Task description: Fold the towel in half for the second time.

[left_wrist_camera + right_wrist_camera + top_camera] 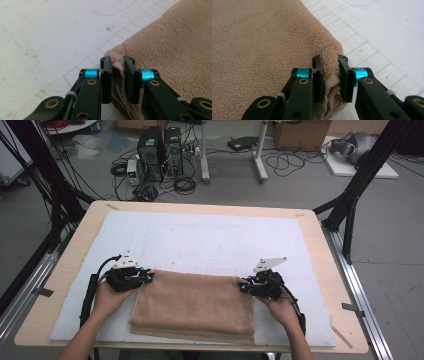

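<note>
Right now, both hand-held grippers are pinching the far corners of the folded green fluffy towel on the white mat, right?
Not quite: the towel is tan, not green. Both gripper views show the colour close up. The rest holds: the left hand-held gripper and the right hand-held gripper each pinch a far corner of the folded tan terry towel, which lies on the white mat.

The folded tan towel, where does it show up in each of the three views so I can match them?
High view: the towel lies at the table's near edge, between both grippers.
Left gripper view: its corner is pinched between the jaws, cloth filling the right side.
Right gripper view: its other far corner is pinched, cloth filling the left side.
Shared landmark: the white gridded mat.
</note>
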Available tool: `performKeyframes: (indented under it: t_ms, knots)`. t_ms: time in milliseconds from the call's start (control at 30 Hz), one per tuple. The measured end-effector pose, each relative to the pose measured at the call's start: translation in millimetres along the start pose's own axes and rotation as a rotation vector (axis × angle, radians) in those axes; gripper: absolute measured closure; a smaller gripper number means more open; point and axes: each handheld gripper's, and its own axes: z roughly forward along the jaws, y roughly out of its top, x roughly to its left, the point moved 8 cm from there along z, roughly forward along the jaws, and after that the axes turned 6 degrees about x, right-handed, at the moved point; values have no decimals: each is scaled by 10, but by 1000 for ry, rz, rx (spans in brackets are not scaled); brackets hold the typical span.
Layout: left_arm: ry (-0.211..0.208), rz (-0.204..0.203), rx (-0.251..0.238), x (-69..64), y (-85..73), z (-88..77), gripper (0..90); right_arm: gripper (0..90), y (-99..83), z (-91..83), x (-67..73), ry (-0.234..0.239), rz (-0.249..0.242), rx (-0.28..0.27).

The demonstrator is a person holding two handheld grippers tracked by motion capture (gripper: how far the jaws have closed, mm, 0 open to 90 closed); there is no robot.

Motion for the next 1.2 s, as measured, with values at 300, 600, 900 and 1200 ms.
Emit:
performKeyframes:
  t_ms: [300,600,900,1200]
  knots:
    - [103,-59,-94,198,253,-121,783,771,362,-98,-117,-59,-36,-42]
    - [188,-81,-135,502,675,-131,782,771,837,-159,-466,-151,-20,-85]
    - [213,-160,-131,705,709,-68,531,528,921,-75,-716,-193,66,-100]
    - [176,-135,-149,585,575,-136,515,454,906,-96,-574,-139,72,-105]
